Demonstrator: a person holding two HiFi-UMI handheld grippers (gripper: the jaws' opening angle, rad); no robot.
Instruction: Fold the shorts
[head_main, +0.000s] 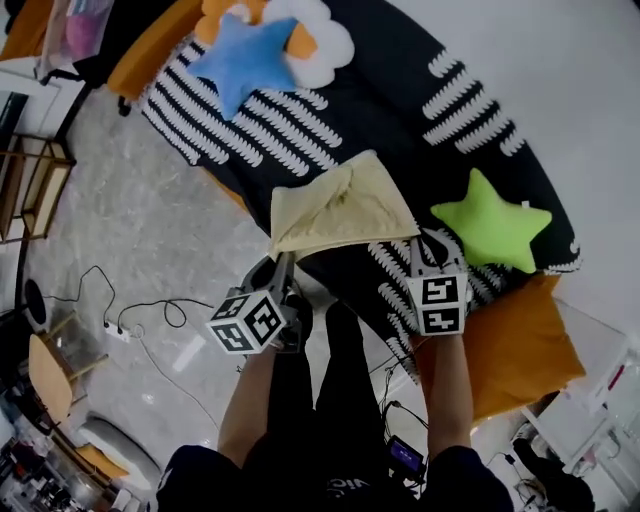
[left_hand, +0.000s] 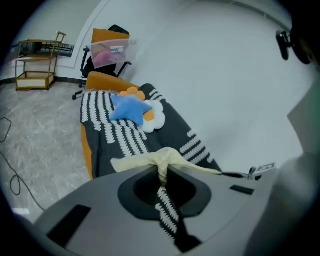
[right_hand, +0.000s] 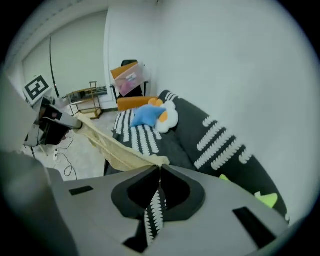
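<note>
At centre frame in the head view, one pair of pale yellow shorts (head_main: 340, 210) is held by its near edge over the dark, white-patterned sofa cover (head_main: 400, 110).

- Grippers: two.
  - The left gripper (head_main: 284, 258) has its jaws closed on the lower left corner of the fabric.
  - The right gripper (head_main: 416, 246) has its jaws pinched together on the lower right corner.
  - In the right gripper view, the fabric runs as one taut band toward the left gripper.
- Star cushions: two.
  - The blue star cushion (head_main: 243, 60) lies at upper left.
  - The green star cushion (head_main: 492, 228) lies right of the shorts.
- One white cloud cushion (head_main: 325, 40) touches the blue star.
- One orange cushion (head_main: 515, 350) lies at lower right.
</note>
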